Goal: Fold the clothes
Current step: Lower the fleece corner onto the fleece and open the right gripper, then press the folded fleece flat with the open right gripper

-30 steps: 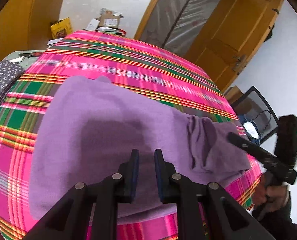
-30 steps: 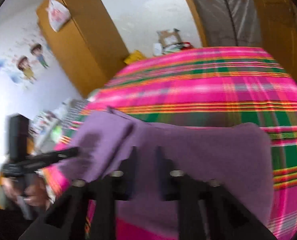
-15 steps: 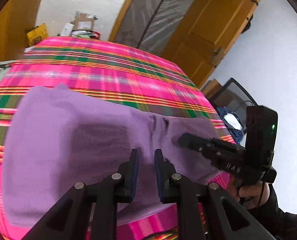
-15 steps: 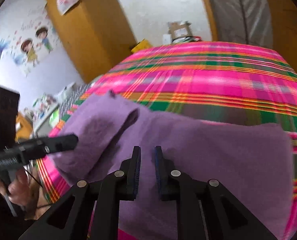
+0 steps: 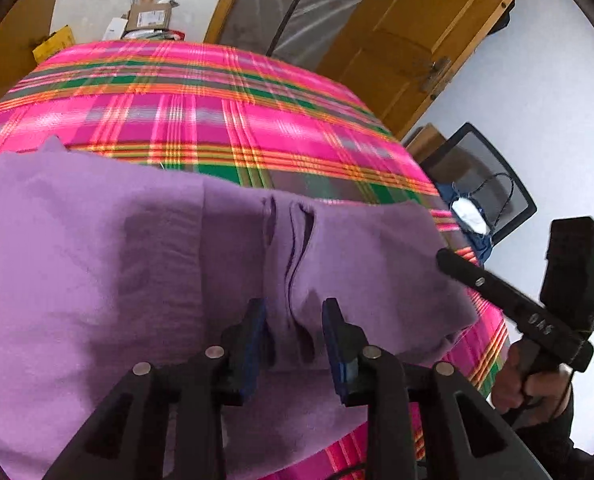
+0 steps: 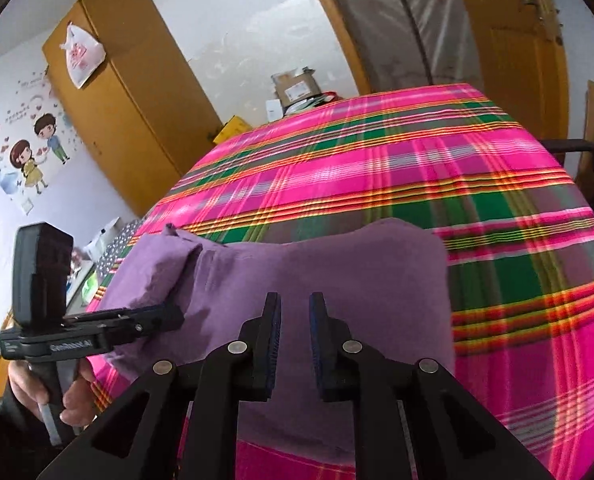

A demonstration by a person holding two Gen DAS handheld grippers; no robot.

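Observation:
A purple garment [image 5: 97, 260] lies spread on the pink plaid bed cover [image 5: 217, 120]. My left gripper [image 5: 293, 312] hovers low over its creased middle, jaws open, with the folds showing between the fingers. My right gripper [image 6: 295, 312] hangs over the near part of the purple garment [image 6: 337, 264], jaws a narrow gap apart and nothing between them. In the left wrist view the right gripper [image 5: 445, 258] points at the garment's right corner. The right wrist view has the left gripper [image 6: 177, 316] at the garment's bunched left end, a hand [image 6: 73, 396] around its handle.
The plaid cover [image 6: 417, 160] reaches back to cardboard boxes [image 5: 149, 20] by the wall. A yellow wardrobe [image 6: 129, 92] stands at the left, a wooden door [image 5: 401, 40] at the right. A black mesh chair [image 5: 489, 184] sits off the bed's right edge.
My left gripper's jaws have widened and it has come down closer over the garment's creases. The right gripper has drawn back toward the garment's right corner.

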